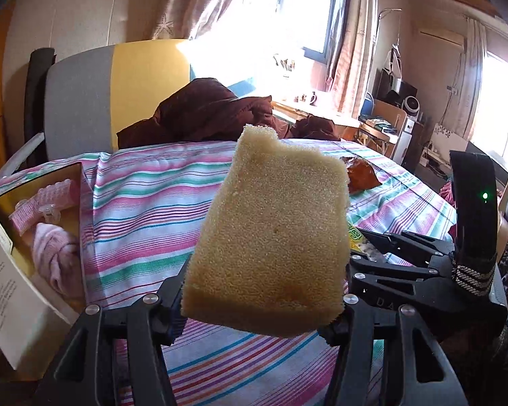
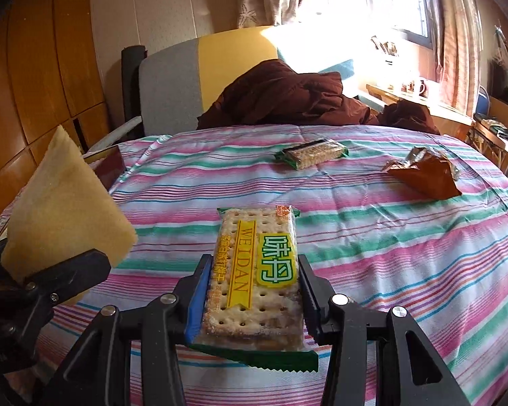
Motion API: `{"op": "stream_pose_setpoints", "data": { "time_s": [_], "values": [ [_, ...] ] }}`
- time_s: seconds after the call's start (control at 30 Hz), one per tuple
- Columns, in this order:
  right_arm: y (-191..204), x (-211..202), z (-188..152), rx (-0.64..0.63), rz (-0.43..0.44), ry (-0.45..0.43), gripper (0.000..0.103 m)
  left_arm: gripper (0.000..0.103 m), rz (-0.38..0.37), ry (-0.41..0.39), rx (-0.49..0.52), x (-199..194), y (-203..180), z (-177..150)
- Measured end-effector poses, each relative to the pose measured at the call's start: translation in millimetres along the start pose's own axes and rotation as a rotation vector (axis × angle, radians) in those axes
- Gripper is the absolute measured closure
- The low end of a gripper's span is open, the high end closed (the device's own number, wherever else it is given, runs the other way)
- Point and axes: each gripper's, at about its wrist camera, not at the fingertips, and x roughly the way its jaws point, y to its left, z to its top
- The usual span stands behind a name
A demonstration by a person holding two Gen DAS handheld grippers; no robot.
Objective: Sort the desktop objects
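Left gripper [image 1: 260, 308] clamped on the yellow sponge [image 1: 271, 233], raised mid-frame above the striped cloth [image 1: 135, 209]; right gripper [image 2: 254, 308] pinching a cracker packet [image 2: 254, 270] by its long edges, lower centre, likely so each can be carried to its own pile. At left edge, an open box [image 1: 74, 182] with pink cloth items [image 1: 50, 247] inside. Further back: second cracker packet [image 2: 313, 154], brown wrapper [image 2: 426, 172]

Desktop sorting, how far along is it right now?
Looks done: pink items lie in the open box at the left. In hand: the left gripper clamps the sponge; the right gripper clamps a cracker pack. Left: a second cracker pack and a brown wrapper on the striped cloth.
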Motion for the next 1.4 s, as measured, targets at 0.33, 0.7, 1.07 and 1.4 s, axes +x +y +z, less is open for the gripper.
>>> {"op": "stream_pose_setpoints", "data": {
  "time_s": [0.33, 0.7, 1.07, 1.4],
  "values": [
    [84, 7, 54, -0.114, 0.22, -0.019, 0.055, 0.043, 0.118, -0.045, -0.165, -59, 102, 38],
    [189, 58, 110, -0.247, 0.356, 0.045, 0.055, 0.043, 0.244, 0.064, -0.312, -52, 230, 55],
    [229, 130, 134, -0.25, 0.368, 0.188, 0.054, 0.041, 0.231, 0.14, -0.367, -16, 265, 62],
    [215, 118, 130, -0.154, 0.457, 0.169, 0.052, 0.033, 0.197, 0.159, -0.408, -7, 276, 64]
  ]
}}
